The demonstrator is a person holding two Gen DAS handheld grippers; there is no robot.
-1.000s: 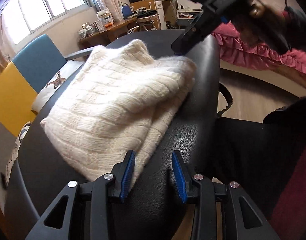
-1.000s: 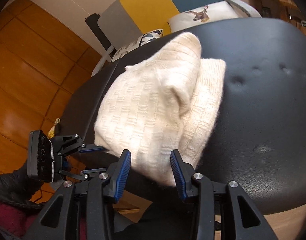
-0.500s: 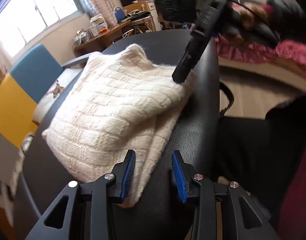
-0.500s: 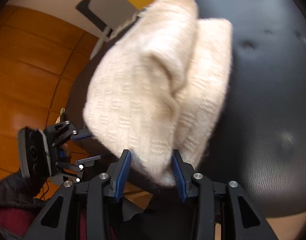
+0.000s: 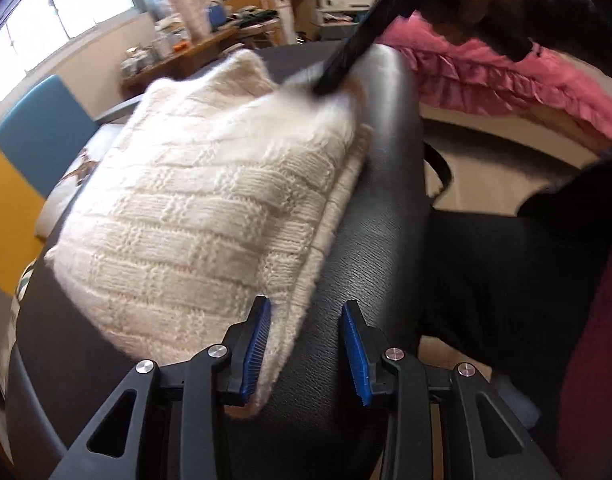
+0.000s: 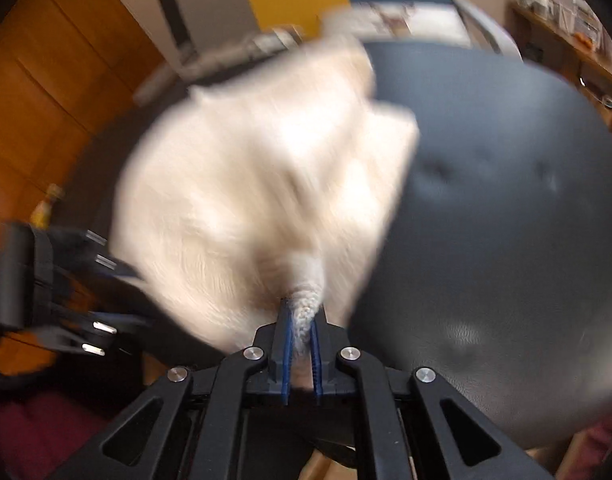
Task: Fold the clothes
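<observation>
Right hand-held gripper (image 6: 301,344) pinches the sweater's (image 5: 209,216) near edge.

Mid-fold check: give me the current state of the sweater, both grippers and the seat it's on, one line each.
Cream knit sweater: folded in layers, lying on the seat, near edge pinched.
Right gripper: shut on the sweater's edge.
Left gripper: open, sweater's corner between its fingers, not clamped.
Black padded seat: bearing the sweater, right part bare.

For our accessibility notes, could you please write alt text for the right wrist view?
The right gripper is shut on a pinched edge of a cream knit sweater, which lies blurred on a black padded seat. The left gripper shows at the sweater's left edge.
</observation>
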